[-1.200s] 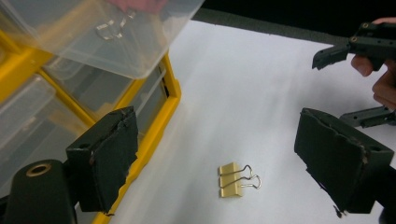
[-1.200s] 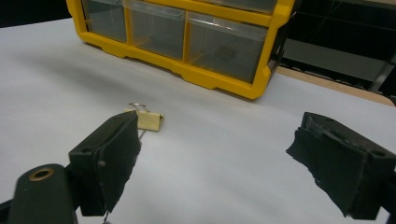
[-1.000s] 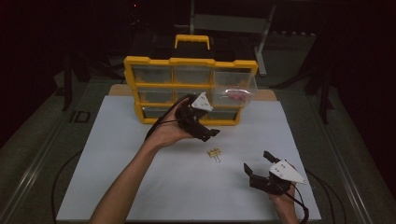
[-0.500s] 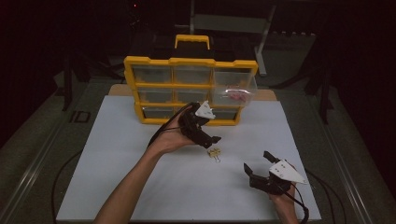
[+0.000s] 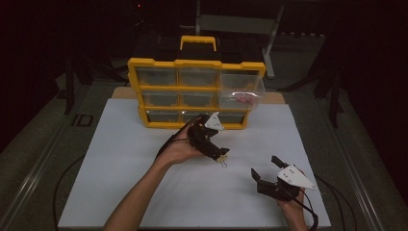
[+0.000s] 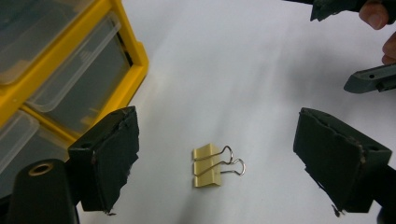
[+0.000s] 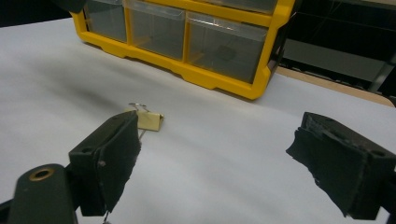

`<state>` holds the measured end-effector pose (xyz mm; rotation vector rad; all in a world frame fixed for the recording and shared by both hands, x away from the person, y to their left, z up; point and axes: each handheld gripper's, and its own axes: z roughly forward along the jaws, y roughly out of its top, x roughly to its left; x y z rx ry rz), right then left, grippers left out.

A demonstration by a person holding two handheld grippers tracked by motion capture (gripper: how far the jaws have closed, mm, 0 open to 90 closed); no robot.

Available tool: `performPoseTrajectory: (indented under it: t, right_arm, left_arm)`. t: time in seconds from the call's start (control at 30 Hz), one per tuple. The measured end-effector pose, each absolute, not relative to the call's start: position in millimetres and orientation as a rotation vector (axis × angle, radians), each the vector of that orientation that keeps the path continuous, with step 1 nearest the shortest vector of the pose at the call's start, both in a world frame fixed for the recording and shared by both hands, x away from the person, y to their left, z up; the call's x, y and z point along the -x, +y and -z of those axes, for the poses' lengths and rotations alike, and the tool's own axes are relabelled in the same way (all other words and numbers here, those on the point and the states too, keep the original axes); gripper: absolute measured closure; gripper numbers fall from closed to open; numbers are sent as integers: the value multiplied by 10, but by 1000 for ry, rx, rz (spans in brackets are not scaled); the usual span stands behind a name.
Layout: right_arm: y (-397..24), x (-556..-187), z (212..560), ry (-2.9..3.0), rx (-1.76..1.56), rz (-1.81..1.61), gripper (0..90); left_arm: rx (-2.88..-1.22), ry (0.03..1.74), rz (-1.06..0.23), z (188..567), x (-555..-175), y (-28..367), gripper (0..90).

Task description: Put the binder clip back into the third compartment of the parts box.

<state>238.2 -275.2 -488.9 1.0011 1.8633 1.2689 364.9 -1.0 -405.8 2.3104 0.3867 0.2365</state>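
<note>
The left gripper (image 6: 215, 163) hangs over the white sheet (image 6: 243, 70) with jaws wide; a yellow binder clip (image 6: 209, 166) lies flat between them, untouched. A yellow drawer cabinet (image 6: 60, 70) stands to its left.

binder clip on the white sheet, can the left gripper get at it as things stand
Probably yes. The left gripper hangs right over the yellow binder clip with jaws open to either side, nothing between them and it; the right gripper waits apart.

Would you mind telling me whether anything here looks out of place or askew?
One drawer on the right of the yellow organiser sticks out, while the others sit flush. A small yellow binder clip lies loose on the white sheet, below the open left gripper.
</note>
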Motion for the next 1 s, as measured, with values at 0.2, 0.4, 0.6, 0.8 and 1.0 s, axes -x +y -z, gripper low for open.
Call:
performPoseTrajectory:
  t: [0.2, 0.4, 0.6, 0.8, 1.0]
  right_arm:
    - [-2752, -2381, 4888, 1863, -1001, -1269, 131]
    - [-2753, -2381, 4888, 1862, -1003, -1269, 131]
    - [-2753, -2382, 4889, 1862, -1002, -1268, 131]
    - [-2751, -2382, 4889, 1864, -1001, -1269, 131]
    - [-2754, -2382, 4889, 1862, -1005, -1269, 131]
  left_arm:
    - [-2324, 382, -229, 4145, -3641, -57, 153]
    - [-2330, 380, -224, 4227, -3647, -80, 155]
    - [-2338, 390, -210, 4304, -3680, -89, 156]
    - [-2340, 390, -185, 4375, -3715, -91, 155]
    - [-2360, 398, -169, 4480, -3749, -119, 156]
